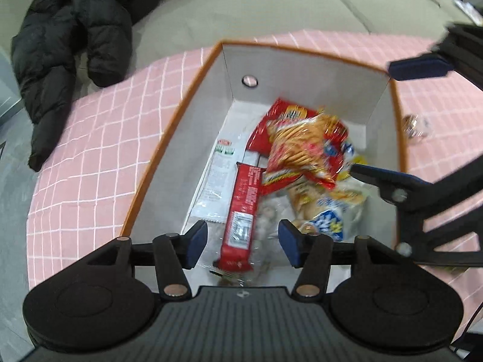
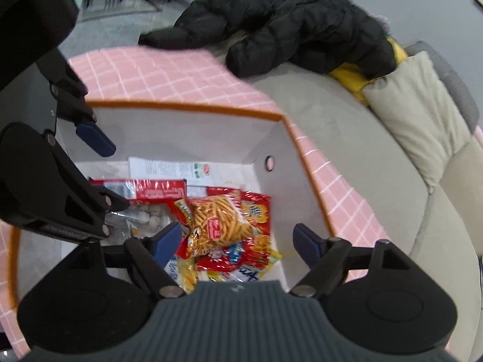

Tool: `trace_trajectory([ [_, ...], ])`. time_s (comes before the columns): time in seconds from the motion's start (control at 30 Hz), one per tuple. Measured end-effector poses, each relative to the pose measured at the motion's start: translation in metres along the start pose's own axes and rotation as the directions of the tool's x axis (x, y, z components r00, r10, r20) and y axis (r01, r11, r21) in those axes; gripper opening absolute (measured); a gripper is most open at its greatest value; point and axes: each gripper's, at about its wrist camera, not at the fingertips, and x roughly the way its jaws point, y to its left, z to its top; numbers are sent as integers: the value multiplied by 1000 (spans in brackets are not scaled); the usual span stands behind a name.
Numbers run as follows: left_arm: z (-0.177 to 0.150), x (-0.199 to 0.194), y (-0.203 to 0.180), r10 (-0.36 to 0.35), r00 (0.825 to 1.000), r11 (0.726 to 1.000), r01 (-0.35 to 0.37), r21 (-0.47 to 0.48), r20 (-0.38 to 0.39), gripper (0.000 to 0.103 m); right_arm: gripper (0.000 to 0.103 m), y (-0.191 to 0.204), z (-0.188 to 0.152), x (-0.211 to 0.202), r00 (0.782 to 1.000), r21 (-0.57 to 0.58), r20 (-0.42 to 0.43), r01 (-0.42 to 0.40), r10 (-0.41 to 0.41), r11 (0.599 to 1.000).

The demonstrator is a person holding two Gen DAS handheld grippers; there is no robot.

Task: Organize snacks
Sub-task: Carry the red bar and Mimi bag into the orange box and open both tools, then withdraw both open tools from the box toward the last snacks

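An orange-rimmed white box [image 1: 169,138] sits on a pink checked cloth and holds several snack packs. A red bag of stick crisps [image 1: 305,147] lies on top of the pile; it also shows in the right wrist view [image 2: 223,223]. A long red biscuit pack [image 1: 241,211] and a white sachet [image 1: 217,178] lie beside it. My left gripper [image 1: 243,241] is open and empty over the box's near end. My right gripper [image 2: 238,241] is open and empty above the crisps bag; its fingers [image 1: 377,178] reach in from the right in the left wrist view.
A black puffer jacket [image 1: 66,45] lies on the beige sofa [image 1: 271,9] behind the box. A cream cushion [image 2: 422,111] and something yellow [image 2: 353,78] are by the jacket. A small clear wrapped item [image 1: 413,125] lies on the cloth [image 1: 90,157] right of the box.
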Motion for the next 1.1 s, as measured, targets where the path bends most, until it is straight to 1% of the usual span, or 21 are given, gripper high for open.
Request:
trace_trajectory([
  [0.1, -4, -20, -12, 3, 999, 1000, -2, -27, 34, 64, 83, -9, -15, -31, 999, 88, 25, 20, -22, 996],
  [0.17, -10, -37, -22, -12, 998, 999, 15, -36, 66, 64, 83, -15, -31, -49, 998, 150, 21, 51, -54, 987],
  [0.3, -22, -70, -50, -81, 989, 995, 88, -55, 126, 64, 83, -24, -72, -79, 991, 279, -9, 133, -136, 951],
  [0.4, -35, -82, -74, -145, 980, 985, 155, -69, 135, 64, 81, -26, -109, -98, 990, 379, -36, 139, -136, 915],
  [0.47, -44, -85, -94, -171, 978, 982, 178, -59, 117, 64, 79, -21, -135, -104, 988, 413, -66, 152, -137, 898],
  [0.57, -57, -86, -124, -207, 974, 976, 212, -45, 95, 62, 79, -7, -173, -109, 979, 414, -129, 196, -156, 889],
  [0.6, -62, -85, -133, -233, 969, 971, 237, -37, 82, 62, 78, -2, -183, -109, 977, 408, -142, 203, -158, 890],
  [0.63, -69, -84, -143, -269, 961, 962, 272, -35, 66, 62, 75, 3, -195, -110, 974, 403, -159, 213, -162, 890],
  [0.67, -77, -84, -151, -300, 953, 953, 302, -39, 54, 62, 69, 8, -207, -110, 970, 397, -178, 224, -165, 890],
  [0.7, -82, -81, -159, -334, 942, 941, 335, -42, 33, 62, 67, 13, -218, -111, 967, 393, -194, 229, -163, 891],
  [0.73, -87, -77, -164, -345, 939, 937, 345, -52, 12, 62, 65, 16, -228, -112, 965, 392, -209, 232, -159, 890],
  [0.8, -91, -63, -178, -323, 945, 945, 320, -71, -48, 62, 64, 22, -247, -114, 962, 409, -232, 233, -147, 882],
  [0.83, -93, -56, -186, -319, 945, 947, 314, -67, -78, 62, 64, 22, -253, -116, 961, 426, -235, 235, -145, 874],
  [0.87, -96, -50, -193, -333, 937, 943, 328, -61, -103, 62, 64, 22, -260, -117, 959, 447, -244, 244, -146, 861],
  [0.9, -99, -44, -198, -356, 926, 934, 350, -66, -125, 62, 64, 20, -267, -117, 956, 469, -255, 255, -146, 846],
  [0.93, -103, -37, -202, -378, 915, 925, 368, -94, -143, 62, 64, 17, -272, -118, 953, 493, -266, 263, -144, 829],
  [1.0, -107, -22, -202, -404, 901, 910, 377, -174, -159, 62, 64, 10, -279, -117, 948, 535, -287, 276, -136, 798],
  [1.03, -108, -13, -200, -412, 897, 901, 374, -220, -161, 62, 64, 7, -283, -117, 948, 555, -291, 280, -132, 783],
  [1.1, -108, 3, -198, -409, 898, 890, 353, -287, -164, 62, 64, 3, -288, -118, 951, 582, -280, 277, -131, 765],
])
